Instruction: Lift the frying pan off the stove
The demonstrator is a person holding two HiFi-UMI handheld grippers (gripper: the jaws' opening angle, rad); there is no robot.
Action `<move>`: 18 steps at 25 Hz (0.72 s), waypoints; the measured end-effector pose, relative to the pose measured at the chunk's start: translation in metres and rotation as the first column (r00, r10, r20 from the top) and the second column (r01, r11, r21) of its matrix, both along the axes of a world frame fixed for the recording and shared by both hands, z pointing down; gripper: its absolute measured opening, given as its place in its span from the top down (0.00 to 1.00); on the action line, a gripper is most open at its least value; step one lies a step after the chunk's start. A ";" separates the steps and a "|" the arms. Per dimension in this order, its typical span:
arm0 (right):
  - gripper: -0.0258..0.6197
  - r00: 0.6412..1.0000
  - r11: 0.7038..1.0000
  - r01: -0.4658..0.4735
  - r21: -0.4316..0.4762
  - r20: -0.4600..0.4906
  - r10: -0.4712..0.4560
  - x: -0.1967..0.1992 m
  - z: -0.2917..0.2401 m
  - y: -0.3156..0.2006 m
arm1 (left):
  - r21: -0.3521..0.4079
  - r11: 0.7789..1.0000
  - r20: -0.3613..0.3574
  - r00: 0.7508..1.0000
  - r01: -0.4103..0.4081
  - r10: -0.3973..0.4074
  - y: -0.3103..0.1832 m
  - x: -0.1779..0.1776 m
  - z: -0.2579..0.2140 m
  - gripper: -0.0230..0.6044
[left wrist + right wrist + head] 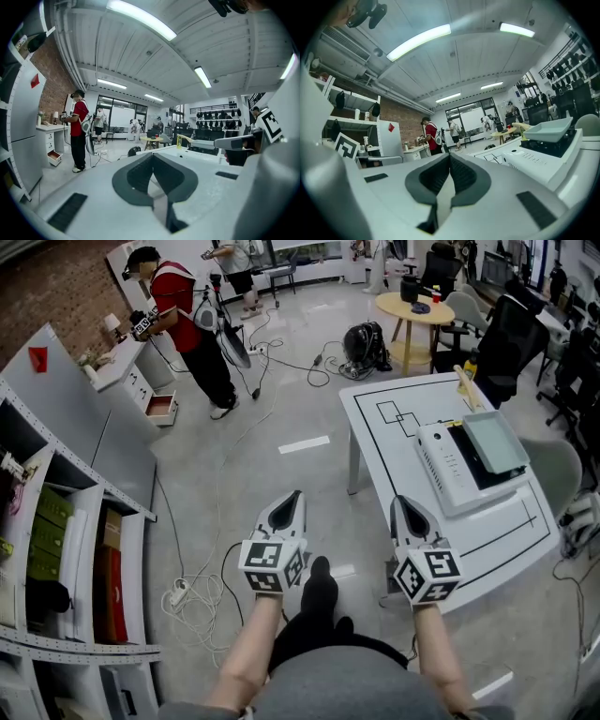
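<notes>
Facing a stretch of bare floor [281,381], the person stands at the near left corner of the white table [394,456] — shelves [89,432] line the floor's left edge and loose cables [202,592] lie across it. The left gripper [294,495] hangs over the floor and the right gripper [398,502] over the table's near edge. Both have their fingers pressed together with nothing between them. The pan [492,442] sits on the stove [450,470] by the table's right edge — well apart from both grippers.

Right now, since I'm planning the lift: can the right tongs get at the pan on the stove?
Probably yes: nothing stands between the right tongs and the pan on the stove, though they are shut now.
</notes>
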State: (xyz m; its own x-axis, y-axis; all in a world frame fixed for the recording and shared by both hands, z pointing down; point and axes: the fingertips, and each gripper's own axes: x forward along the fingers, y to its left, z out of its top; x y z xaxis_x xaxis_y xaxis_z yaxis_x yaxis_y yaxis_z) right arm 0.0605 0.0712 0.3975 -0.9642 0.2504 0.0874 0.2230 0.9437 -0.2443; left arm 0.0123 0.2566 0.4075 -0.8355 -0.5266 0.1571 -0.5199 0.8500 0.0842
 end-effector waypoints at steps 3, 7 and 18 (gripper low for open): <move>0.96 1.000 1.000 -0.012 0.004 0.003 0.012 -0.016 0.000 -0.002 | 0.006 1.000 -0.001 1.000 -0.018 0.018 -0.004 -0.018 0.003 0.95; 0.96 1.000 1.000 -0.026 0.010 -0.004 0.026 -0.042 0.002 -0.004 | 0.003 0.999 0.000 0.999 -0.042 0.042 -0.008 -0.048 0.005 0.95; 0.96 0.992 0.993 -0.118 0.000 -0.033 0.118 -0.147 0.008 -0.011 | 0.008 0.991 -0.025 0.990 -0.136 0.136 -0.021 -0.168 0.012 0.95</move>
